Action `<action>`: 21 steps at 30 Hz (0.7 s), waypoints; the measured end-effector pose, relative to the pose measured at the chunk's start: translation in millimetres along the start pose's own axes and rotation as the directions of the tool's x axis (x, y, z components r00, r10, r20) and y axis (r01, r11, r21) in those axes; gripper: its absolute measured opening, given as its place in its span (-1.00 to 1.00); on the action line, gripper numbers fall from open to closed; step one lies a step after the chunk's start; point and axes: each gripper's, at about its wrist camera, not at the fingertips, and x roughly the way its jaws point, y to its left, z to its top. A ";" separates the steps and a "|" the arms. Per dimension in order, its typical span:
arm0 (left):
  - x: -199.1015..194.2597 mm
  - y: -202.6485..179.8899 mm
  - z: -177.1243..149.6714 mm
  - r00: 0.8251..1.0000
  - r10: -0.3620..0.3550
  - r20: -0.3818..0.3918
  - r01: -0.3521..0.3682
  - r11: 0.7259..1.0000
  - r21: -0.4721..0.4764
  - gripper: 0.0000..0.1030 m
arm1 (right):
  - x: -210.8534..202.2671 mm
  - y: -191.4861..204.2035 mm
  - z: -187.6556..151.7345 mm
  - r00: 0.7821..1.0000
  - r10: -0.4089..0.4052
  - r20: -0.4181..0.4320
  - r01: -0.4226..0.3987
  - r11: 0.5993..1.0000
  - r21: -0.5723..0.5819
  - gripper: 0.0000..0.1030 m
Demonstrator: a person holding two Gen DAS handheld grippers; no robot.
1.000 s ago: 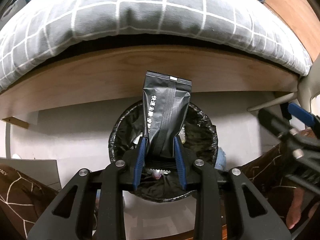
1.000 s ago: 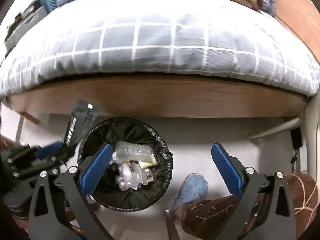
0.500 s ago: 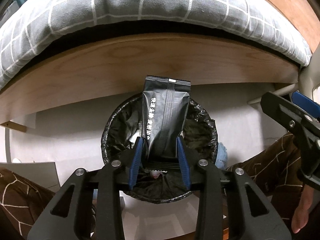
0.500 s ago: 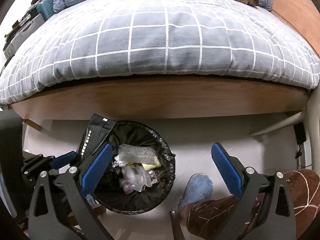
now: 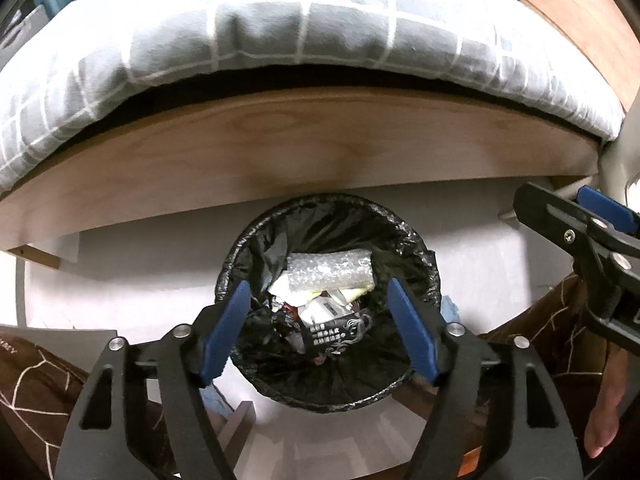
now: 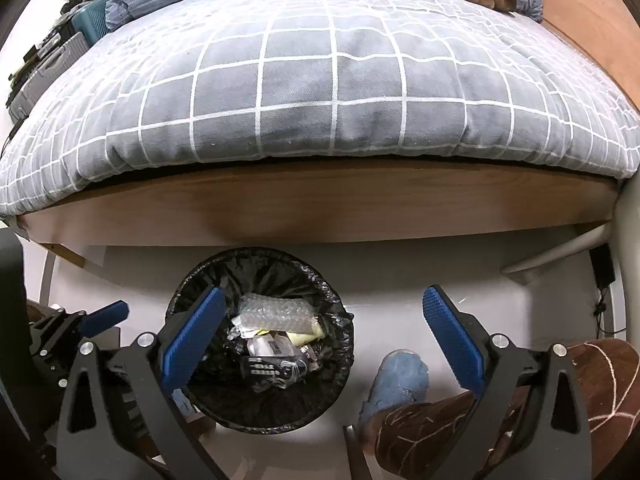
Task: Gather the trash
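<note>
Left wrist view: my left tool [image 5: 318, 330] hangs over the trash bin [image 5: 240, 256], its blue pads spread wide after opening just now, with nothing between them. The black packet [image 5: 334, 334] lies inside the bin on the other rubbish, just below a roll of bubble wrap [image 5: 330, 270]. In the right wrist view my right tool [image 6: 320, 336] is spread wide too and empty, its left pad over the bin's rim. The bin stands on the pale floor [image 6: 400, 272] just in front of the bed frame [image 6: 320, 204]. The blue shape by my leg is probably a slipper [image 6: 394, 384].
</note>
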 end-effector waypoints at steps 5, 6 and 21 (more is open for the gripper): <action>-20.2 14.3 2.5 0.999 0.005 0.042 -0.004 1.000 -0.030 0.68 | -7.3 0.5 4.0 1.000 0.009 0.015 -0.009 1.000 0.005 0.85; -28.1 17.9 3.9 0.998 0.008 0.059 -0.006 0.999 -0.035 0.74 | -12.4 1.5 5.6 1.000 0.009 0.028 -0.009 1.000 0.005 0.85; -194.4 45.2 30.0 0.923 0.065 0.380 -0.039 0.996 -0.075 0.89 | -144.7 17.7 36.4 0.957 0.014 0.290 -0.002 0.999 -0.044 0.85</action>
